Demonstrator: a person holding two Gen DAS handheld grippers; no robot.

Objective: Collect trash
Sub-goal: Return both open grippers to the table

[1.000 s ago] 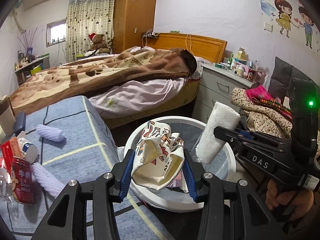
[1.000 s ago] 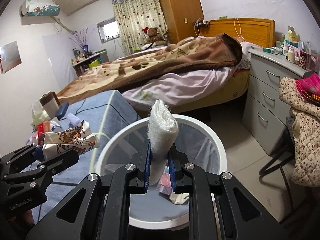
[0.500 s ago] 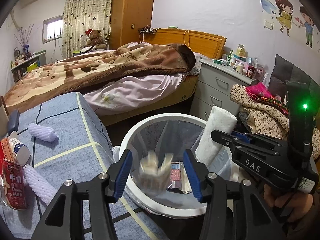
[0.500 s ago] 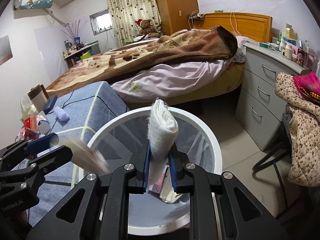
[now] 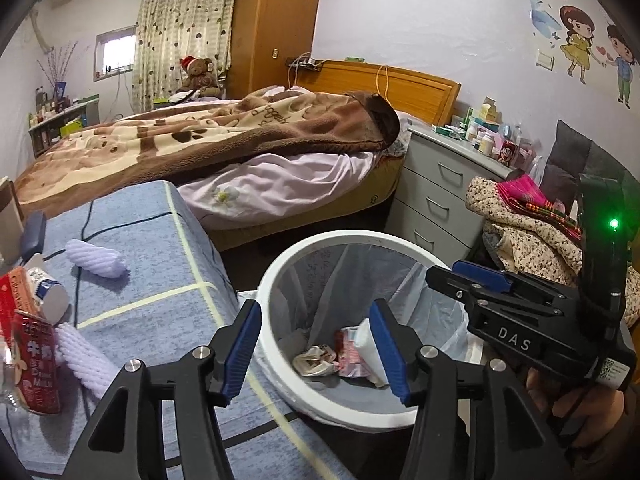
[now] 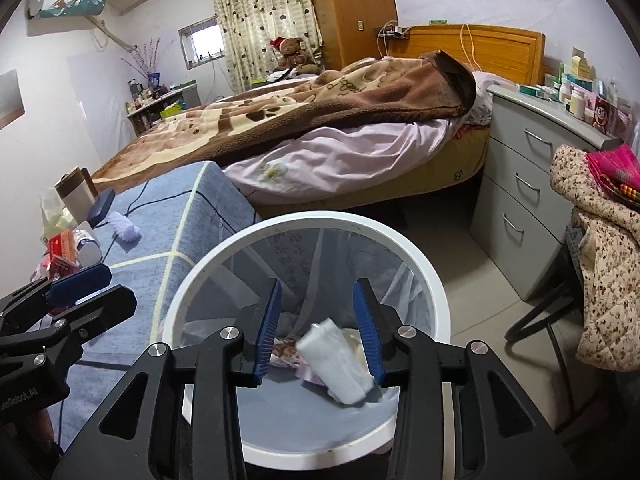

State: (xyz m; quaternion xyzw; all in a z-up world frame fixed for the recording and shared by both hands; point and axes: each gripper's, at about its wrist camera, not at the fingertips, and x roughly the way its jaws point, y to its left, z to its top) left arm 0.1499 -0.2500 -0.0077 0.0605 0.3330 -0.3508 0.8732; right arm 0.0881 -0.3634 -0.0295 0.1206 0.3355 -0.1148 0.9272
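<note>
**Risks with both loads going into the bin**

Scanning from the left, I see more trash waiting on the blue-covered table (image 5: pixel 132 280): a red milk carton (image 5: pixel 34 364), a small white-capped bottle (image 5: pixel 50 296), and two white foam sleeves (image 5: pixel 96 258) lying near it. My guess is the carton could tip or slide when I reach back for it, since it sits crowded against the bottle and close to the table's near edge, and the soft foam would likely squash or roll out of a careless pinch.

My left gripper (image 5: pixel 316 352) hangs over the near rim of the white bin (image 5: pixel 344 238), jaws opening with nothing between them; the crumpled patterned wrapper (image 5: pixel 314 360) lies at the bottom beside other scraps. The bin stands just beside the table corner, so a low sweep back to the left might knock its rim or drag the thin liner.

My right gripper (image 6: pixel 318 334) is also over the bin, jaws opening, and the white pad (image 6: pixel 336 360) is out of its grip, blurred in the fall inside the bin. It looks to be passing close to the right finger, so it could brush that finger on the way down. The two grippers sit near each other, and crossing paths on withdrawal could make them collide.
</note>
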